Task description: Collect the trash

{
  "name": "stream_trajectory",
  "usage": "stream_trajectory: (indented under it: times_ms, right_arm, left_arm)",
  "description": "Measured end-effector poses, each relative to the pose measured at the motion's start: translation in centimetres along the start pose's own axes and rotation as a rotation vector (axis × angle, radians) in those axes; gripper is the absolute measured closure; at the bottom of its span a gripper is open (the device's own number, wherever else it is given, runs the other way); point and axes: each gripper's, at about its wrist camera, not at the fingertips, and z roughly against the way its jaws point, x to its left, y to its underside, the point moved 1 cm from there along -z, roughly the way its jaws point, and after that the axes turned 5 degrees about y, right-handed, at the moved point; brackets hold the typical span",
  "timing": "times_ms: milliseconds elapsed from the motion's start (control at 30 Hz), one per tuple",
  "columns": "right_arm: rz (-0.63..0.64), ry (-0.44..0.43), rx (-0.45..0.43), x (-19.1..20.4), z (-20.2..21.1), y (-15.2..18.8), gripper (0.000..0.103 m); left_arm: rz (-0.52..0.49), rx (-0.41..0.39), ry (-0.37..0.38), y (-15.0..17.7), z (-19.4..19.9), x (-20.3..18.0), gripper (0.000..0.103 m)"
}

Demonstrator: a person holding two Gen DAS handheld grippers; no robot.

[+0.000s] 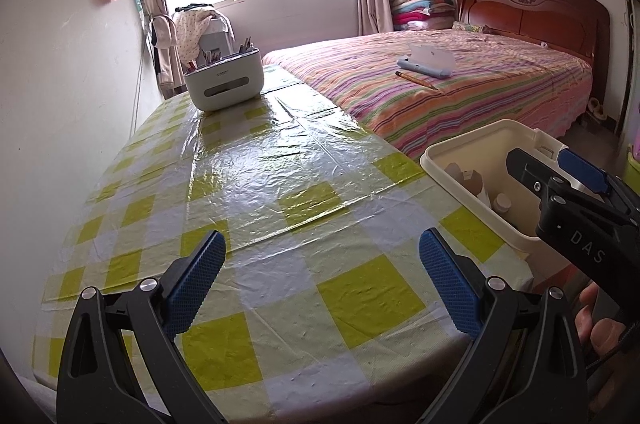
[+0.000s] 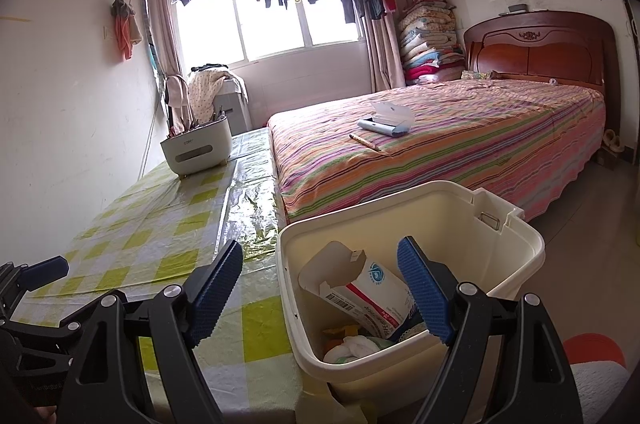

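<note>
Both the left gripper and right gripper are released, grasping nothing. The cream plastic bin at the table's right already holds trash. Best scan the checked tablecloth before finishing

Daylight floods from the overexposed window far ahead of the tool, throwing glare across the desk; fisheye edges bend and darken

A table with a glossy yellow-and-white checked tablecloth carries a white organizer box with pens at its far end. On the striped bed beside it lie an open blue case and a pencil.
</note>
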Motion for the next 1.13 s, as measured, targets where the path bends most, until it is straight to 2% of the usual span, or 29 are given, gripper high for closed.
stream_trajectory:
  times_ms: [433, 767, 1133]
  right_arm:
    - [-0.001, 0.0, 0.002, 0.1, 0.0, 0.0, 0.025]
    - [-0.002, -0.001, 0.003, 0.0, 0.0, 0.2, 0.025]
    - [-0.004, -0.003, 0.003, 0.0, -0.1, 0.3, 0.025]
  left_arm:
    - [-0.02, 0.0, -0.001, 0.2, -0.1, -0.4, 0.007]
    - [-0.054, -0.072, -0.015, 0.2, 0.9, -0.9, 0.007]
    - [-0.068, -0.081, -0.038, 0.0, 1.0, -1.1, 0.007]
